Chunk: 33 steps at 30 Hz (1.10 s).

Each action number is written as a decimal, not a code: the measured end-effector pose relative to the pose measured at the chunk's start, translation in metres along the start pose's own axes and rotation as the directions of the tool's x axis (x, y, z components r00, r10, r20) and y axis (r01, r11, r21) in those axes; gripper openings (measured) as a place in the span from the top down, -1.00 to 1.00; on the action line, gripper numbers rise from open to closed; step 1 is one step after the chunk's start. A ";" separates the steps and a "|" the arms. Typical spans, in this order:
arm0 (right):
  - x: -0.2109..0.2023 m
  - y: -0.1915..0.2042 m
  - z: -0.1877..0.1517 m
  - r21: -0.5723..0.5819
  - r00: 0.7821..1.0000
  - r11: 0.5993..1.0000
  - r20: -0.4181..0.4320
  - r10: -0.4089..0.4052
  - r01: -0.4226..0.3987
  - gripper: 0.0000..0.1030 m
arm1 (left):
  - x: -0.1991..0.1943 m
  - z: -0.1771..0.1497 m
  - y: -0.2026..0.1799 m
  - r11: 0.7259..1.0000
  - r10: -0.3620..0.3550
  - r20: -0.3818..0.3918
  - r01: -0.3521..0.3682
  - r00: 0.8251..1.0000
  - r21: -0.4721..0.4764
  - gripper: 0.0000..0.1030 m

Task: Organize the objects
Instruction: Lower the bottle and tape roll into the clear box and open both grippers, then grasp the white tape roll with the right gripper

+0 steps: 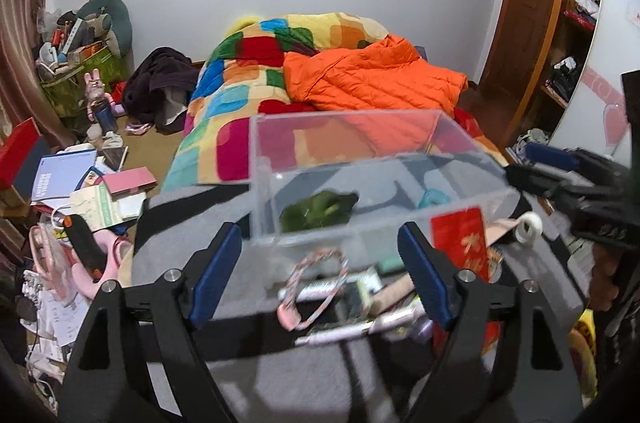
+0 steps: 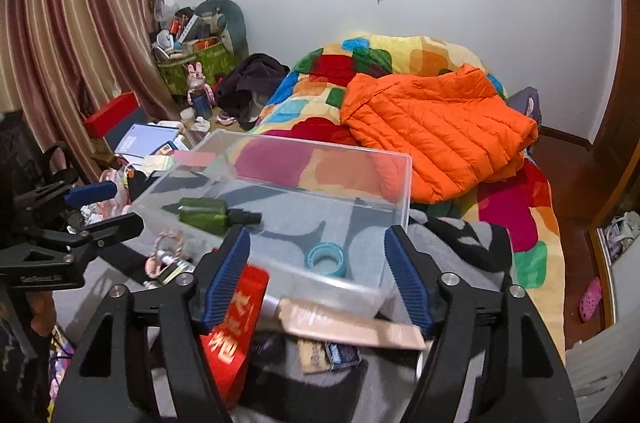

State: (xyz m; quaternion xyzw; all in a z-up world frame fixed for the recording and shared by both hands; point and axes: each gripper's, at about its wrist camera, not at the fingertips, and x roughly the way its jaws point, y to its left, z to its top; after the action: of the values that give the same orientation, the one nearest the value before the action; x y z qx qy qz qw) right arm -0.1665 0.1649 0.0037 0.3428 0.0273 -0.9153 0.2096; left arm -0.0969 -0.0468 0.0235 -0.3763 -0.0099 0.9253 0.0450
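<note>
A clear plastic box [image 1: 472, 147] [image 2: 400, 183] sits on a grey-and-black blanket on the bed. A green spray bottle [image 1: 316, 211] [image 2: 208, 215] and a teal tape roll [image 2: 325, 259] lie inside it. My left gripper [image 1: 322, 275] is open above a pink braided lanyard [image 1: 316, 287] and pens, just in front of the box. My right gripper [image 2: 316, 279] is open over a red envelope [image 2: 234, 327] [image 1: 460, 243] and a beige tube [image 2: 344, 321]. A white tape roll [image 1: 529, 226] lies by the right gripper in the left wrist view.
An orange puffer jacket [image 2: 436, 131] and a multicoloured quilt [image 1: 248, 83] cover the bed behind the box. Books, boxes and a green basket [image 1: 80, 75] clutter the floor at left. A wooden door and shelves [image 1: 568, 35] stand at right.
</note>
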 end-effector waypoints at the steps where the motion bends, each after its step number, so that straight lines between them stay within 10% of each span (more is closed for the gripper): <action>1: -0.004 0.001 -0.004 0.003 1.000 1.000 0.004 0.003 -0.003 -0.35 | 0.000 -0.005 0.002 1.000 0.006 -0.008 -0.006 1.000 0.002 -0.59; 20: 0.016 -0.008 -0.082 0.031 0.989 0.999 -0.146 -0.033 0.038 -0.35 | 0.043 -0.059 0.040 0.991 -0.015 -0.186 -0.010 0.982 -0.132 -0.10; 33: 0.001 -0.049 -0.080 0.107 0.991 0.990 -0.103 -0.085 0.096 -0.19 | 0.051 -0.061 0.036 0.992 0.015 -0.209 -0.041 0.978 -0.119 0.91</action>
State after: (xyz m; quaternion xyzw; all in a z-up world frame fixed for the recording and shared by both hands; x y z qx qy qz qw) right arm -0.1374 0.2249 -0.0624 0.3969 0.0018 -0.9060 0.1470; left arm -0.0934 -0.0788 -0.0571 -0.4732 -0.0566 0.8791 0.0096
